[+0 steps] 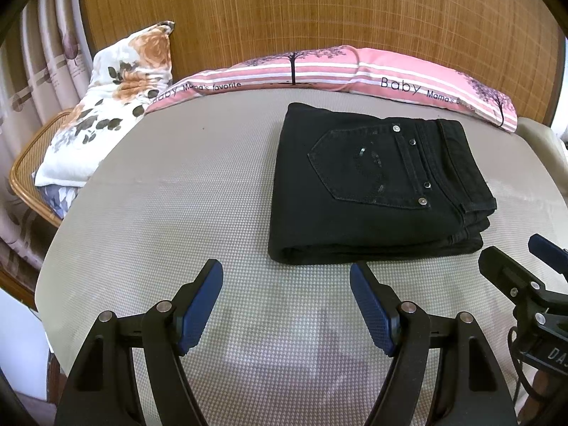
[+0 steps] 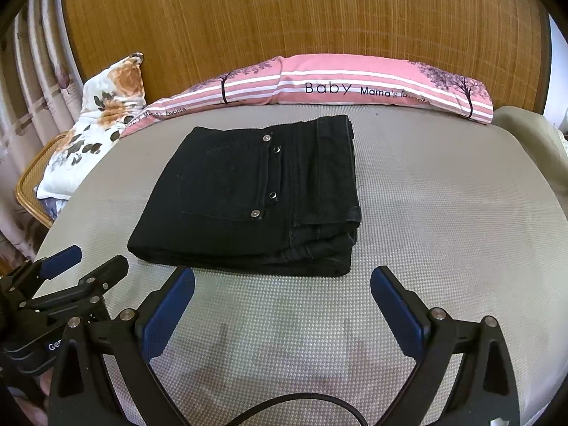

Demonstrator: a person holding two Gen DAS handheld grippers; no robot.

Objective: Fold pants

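Observation:
The black pants [image 1: 372,191] lie folded into a compact rectangle on the grey bed surface [image 1: 177,195], back pocket with metal studs facing up. They also show in the right wrist view [image 2: 255,195]. My left gripper [image 1: 287,277] is open and empty, just in front of the pants' near edge. My right gripper [image 2: 283,282] is open and empty, also just short of the near edge. Each gripper shows at the side of the other's view: the right one [image 1: 522,259], the left one [image 2: 92,259].
Two pink striped pillows [image 2: 355,81] lie along a wooden headboard [image 2: 284,17] at the back. A floral pillow [image 1: 117,96] rests on a rattan chair [image 1: 25,177] at the left. Curtains [image 1: 35,71] hang at the far left.

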